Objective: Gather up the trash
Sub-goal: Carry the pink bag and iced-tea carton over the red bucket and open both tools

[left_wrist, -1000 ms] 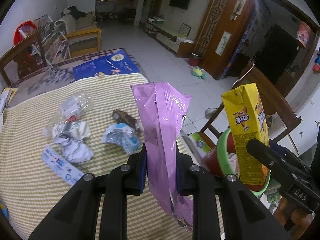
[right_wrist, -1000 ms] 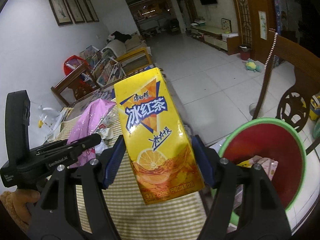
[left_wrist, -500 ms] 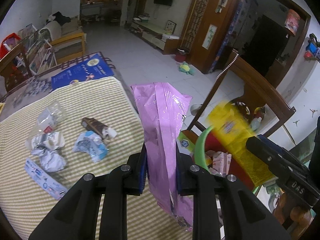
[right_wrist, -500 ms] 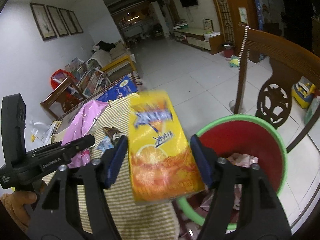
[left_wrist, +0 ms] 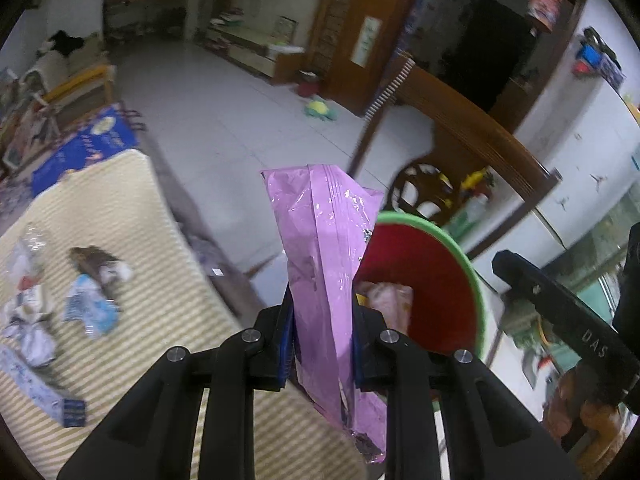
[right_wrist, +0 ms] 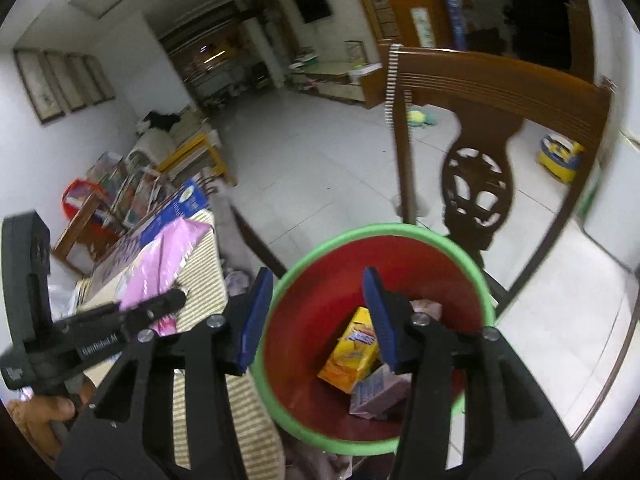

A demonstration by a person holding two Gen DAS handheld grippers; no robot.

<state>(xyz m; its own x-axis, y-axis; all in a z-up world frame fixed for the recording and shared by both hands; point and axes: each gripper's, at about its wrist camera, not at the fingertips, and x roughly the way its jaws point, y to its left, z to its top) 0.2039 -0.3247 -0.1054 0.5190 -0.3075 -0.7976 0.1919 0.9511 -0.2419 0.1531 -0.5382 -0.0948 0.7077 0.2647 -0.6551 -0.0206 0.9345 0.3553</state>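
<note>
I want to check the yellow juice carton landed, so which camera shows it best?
The right wrist view: the yellow juice carton lies inside the red bin. In the left wrist view the purple bag hides it.

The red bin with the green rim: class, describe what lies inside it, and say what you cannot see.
Inside the red bin lie a yellow drink carton, a purplish carton below it and a pinkish packet. The right gripper's fingers cover part of the contents and the bin's floor.
</note>
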